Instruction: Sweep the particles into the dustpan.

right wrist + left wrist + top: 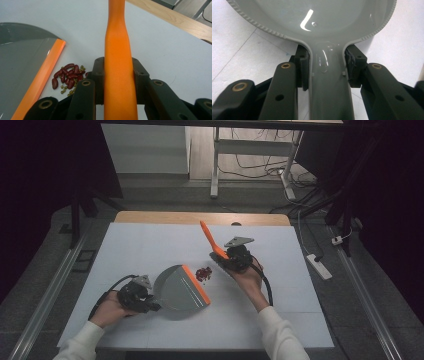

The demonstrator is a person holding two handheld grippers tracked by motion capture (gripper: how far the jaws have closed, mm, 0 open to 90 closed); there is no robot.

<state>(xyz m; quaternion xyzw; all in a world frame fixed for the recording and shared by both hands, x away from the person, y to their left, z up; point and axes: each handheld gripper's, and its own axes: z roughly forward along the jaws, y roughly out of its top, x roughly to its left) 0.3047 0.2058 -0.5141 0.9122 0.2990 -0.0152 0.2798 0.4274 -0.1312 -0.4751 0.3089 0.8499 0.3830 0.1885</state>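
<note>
A grey dustpan (177, 287) with an orange front lip (196, 285) lies on the white tabletop at centre left. My left gripper (150, 297) is shut on its grey handle (328, 87), one pad pressing each side where the handle meets the pan (317, 17). Just beyond the lip lies a small pile of red beans (203, 273) mixed with tiny green ones (68, 77). My right gripper (227, 257) is shut on an orange handle (118, 62) that slants up and away from it (210, 239). What is at the handle's lower end is hidden. The dustpan's lip (42, 77) lies left of the beans.
A white mat (150, 245) covers the table, with a wooden strip (200, 217) showing along the far edge. On the floor to the right lies a power strip (320, 266). Desk legs and cables stand beyond the table.
</note>
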